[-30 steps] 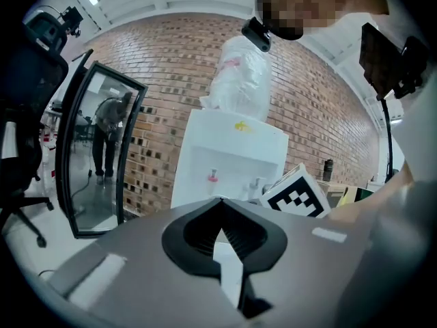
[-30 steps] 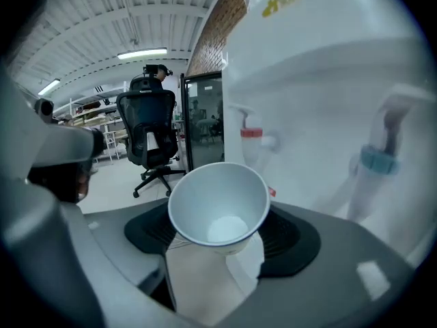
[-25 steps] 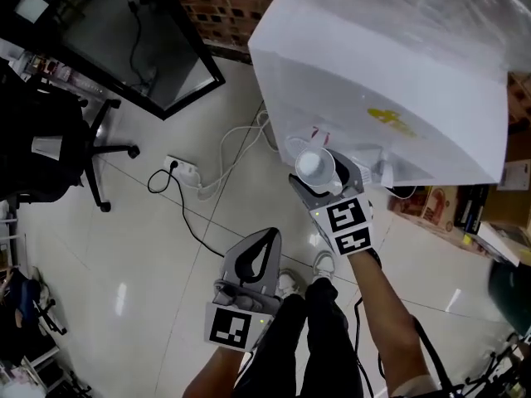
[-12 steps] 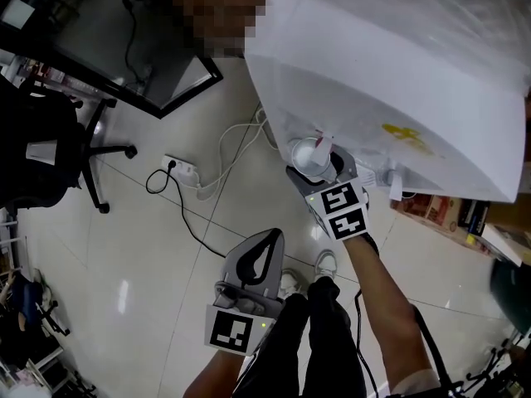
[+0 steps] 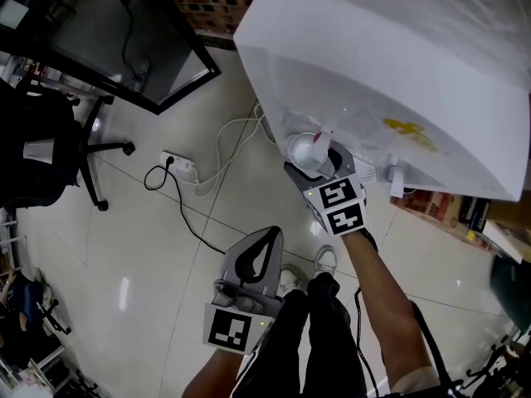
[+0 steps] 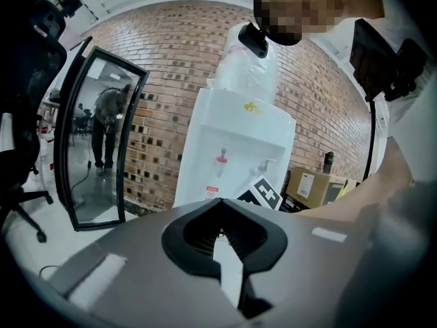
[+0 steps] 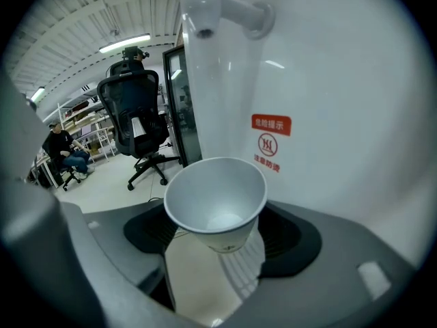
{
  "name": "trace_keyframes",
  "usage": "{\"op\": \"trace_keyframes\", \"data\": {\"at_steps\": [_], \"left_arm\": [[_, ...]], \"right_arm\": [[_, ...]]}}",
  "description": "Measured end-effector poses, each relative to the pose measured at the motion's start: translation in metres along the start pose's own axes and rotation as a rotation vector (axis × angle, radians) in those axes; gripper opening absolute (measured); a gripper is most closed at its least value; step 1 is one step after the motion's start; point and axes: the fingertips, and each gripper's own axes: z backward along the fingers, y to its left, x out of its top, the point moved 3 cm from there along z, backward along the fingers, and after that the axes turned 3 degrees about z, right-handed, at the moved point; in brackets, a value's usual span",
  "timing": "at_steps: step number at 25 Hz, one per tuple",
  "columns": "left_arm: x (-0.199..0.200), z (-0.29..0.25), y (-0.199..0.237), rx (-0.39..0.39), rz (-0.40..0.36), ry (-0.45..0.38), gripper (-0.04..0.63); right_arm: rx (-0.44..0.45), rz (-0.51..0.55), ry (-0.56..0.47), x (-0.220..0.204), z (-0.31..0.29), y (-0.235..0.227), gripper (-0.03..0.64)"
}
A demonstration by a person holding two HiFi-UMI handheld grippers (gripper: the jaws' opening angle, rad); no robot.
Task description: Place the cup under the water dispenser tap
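Both right gripper (image 7: 217, 246) fingers (image 7: 285, 244) pinch the cup (image 7: 215, 200) below the tap (image 7: 202, 11).

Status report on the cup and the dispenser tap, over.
Grippers: right gripper shut on the cup, left gripper shut, empty. Cup upright, roughly below the tap. Nothing between them.

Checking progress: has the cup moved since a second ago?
Yes. In the head view the cup has closed in on the red tap, now almost beneath it.
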Motion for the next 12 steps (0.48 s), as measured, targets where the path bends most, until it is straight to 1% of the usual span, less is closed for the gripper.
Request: {"op": "trace_keyframes", "data": {"at_steps": [7, 12], "left_arm": [[-0.002, 0.003, 0.0, -0.003, 0.005, 0.008, -0.008], [0.007, 0.011, -0.01, -0.011, 0.005, 0.006, -0.009]], "right_arm": [[-0.021, -0.01, -0.003, -0.001, 0.009, -0.003, 0.38], [-0.039, -0.03, -0.012, 0.002, 0.035, 0.0, 0.382]]}}
